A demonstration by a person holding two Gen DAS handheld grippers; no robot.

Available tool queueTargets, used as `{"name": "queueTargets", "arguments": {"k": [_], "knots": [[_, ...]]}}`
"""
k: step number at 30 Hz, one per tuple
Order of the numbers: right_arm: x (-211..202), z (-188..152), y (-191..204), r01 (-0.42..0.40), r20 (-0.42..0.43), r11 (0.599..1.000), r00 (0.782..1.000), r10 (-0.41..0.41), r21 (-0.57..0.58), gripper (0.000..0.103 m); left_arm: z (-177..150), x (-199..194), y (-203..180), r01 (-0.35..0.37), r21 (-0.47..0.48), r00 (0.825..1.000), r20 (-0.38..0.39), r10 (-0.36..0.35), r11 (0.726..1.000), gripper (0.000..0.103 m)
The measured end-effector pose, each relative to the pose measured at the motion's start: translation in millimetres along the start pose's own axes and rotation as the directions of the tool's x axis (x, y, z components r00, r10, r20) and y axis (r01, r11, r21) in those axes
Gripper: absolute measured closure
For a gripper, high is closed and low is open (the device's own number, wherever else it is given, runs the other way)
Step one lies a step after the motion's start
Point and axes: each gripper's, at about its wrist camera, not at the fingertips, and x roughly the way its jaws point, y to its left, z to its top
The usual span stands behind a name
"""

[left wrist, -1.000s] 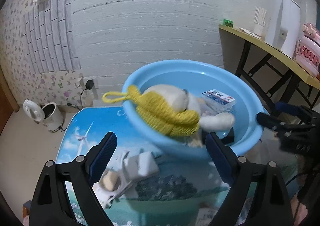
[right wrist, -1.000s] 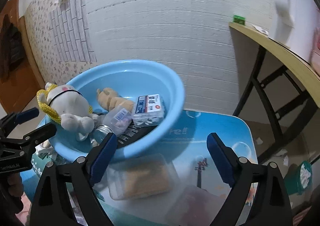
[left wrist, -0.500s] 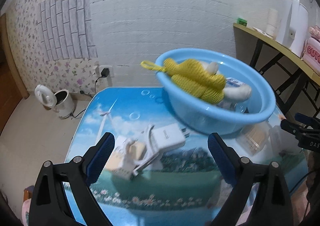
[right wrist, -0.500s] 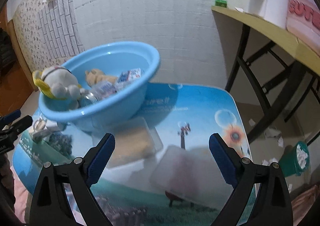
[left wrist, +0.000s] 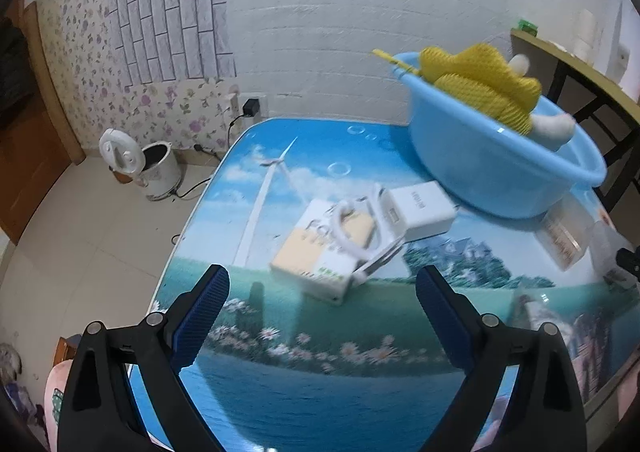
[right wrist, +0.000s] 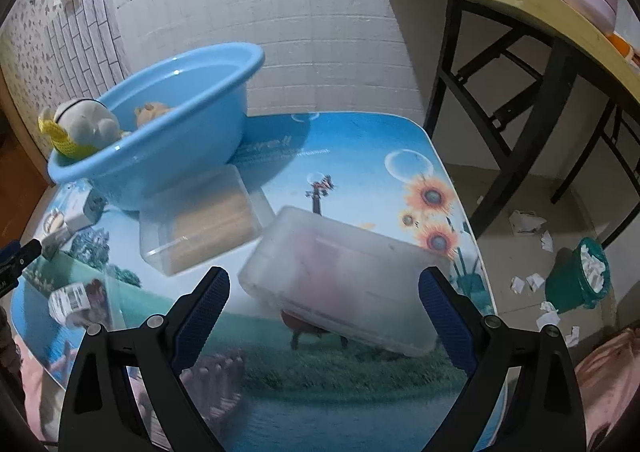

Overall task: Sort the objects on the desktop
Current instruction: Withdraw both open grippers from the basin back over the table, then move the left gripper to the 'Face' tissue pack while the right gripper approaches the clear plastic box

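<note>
Blue basin with plush toy; clear box of sticks

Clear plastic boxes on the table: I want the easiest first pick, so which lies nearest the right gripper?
The larger frosted box, right before the right gripper; the smaller box lies by the blue basin.

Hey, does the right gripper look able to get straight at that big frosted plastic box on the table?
Probably yes. The right gripper is open and empty, the frosted box lies just ahead of its fingers, and nothing sits between them.
</note>
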Motion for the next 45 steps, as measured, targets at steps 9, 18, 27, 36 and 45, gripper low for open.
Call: {"name": "queueTargets", "arguments": {"k": [9,18,27,36,45], "knots": [[-3,-6,-12,0.046,-0.013,0.999,0.999,-0.046,0.013,0.009,-9,13,10,-0.029,0.005,0.999,-0.037,0.030,1.000,0.008],[6,-9,-14,0.075,-0.047,0.997,0.996,-0.074,0.007,0.002,-10,23,8,-0.046,0.044,0.998,-0.045,0.048,0.998,0.008],[10,-7,-7,0.053,-0.052,0.998,0.997,-0.054,-0.014,0.002,-3,25,0,-0.026,0.087,0.999,-0.025,0.028,0.996,0.008],[11,-7,2,0.030,-0.054,0.999,0.998,-0.032,-0.038,0.002,3,29,-13,0.017,0.148,1.000,-0.017,-0.015,0.989,0.009],[7,-9,6,0.013,-0.060,0.999,0.998,-0.016,-0.042,0.002,3,21,-12,0.005,0.156,1.000,0.026,-0.009,0.988,0.046]]}}
